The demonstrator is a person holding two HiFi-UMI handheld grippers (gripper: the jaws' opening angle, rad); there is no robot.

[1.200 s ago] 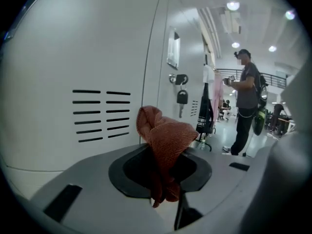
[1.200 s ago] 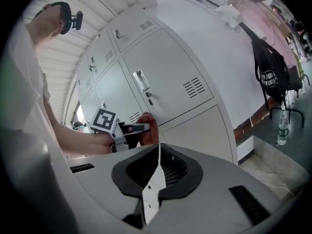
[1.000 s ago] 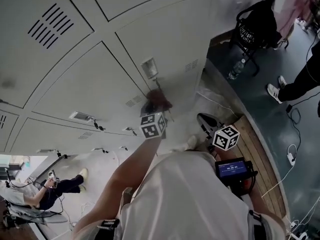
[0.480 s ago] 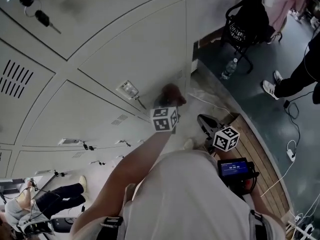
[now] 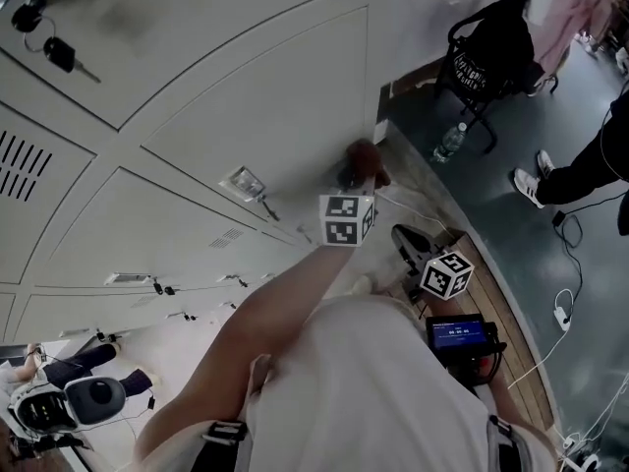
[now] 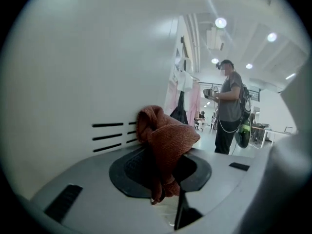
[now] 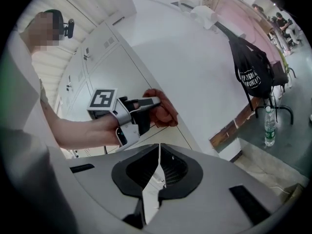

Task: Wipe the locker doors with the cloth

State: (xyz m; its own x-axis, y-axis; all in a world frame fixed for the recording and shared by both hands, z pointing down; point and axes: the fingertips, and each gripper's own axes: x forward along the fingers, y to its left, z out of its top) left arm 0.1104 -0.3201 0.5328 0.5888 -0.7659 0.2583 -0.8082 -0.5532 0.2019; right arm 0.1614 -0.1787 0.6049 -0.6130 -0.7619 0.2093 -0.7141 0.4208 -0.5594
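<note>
A reddish-brown cloth (image 5: 364,160) is pressed against a pale grey locker door (image 5: 256,96), close to the door's right edge. My left gripper (image 5: 356,180) is shut on it, arm stretched out. In the left gripper view the cloth (image 6: 165,140) bunches up between the jaws, beside the door's vent slots (image 6: 111,136). My right gripper (image 5: 405,238) hangs lower, near my body and off the lockers. Its jaws (image 7: 158,155) are shut with nothing between them. That view shows the left gripper (image 7: 146,104) and cloth (image 7: 163,110) on the door.
A latch plate (image 5: 246,180) sits on the door left of the cloth; keys (image 5: 49,47) hang from an upper locker. A wooden step (image 5: 506,298) runs along the locker base. A black bag on a chair (image 5: 491,52), a water bottle (image 5: 447,141) and a person's legs (image 5: 580,165) are at the right.
The left gripper has slid the cloth rightward across the door, from near the latch plate to the door's right edge. The right gripper has stayed where it was.
</note>
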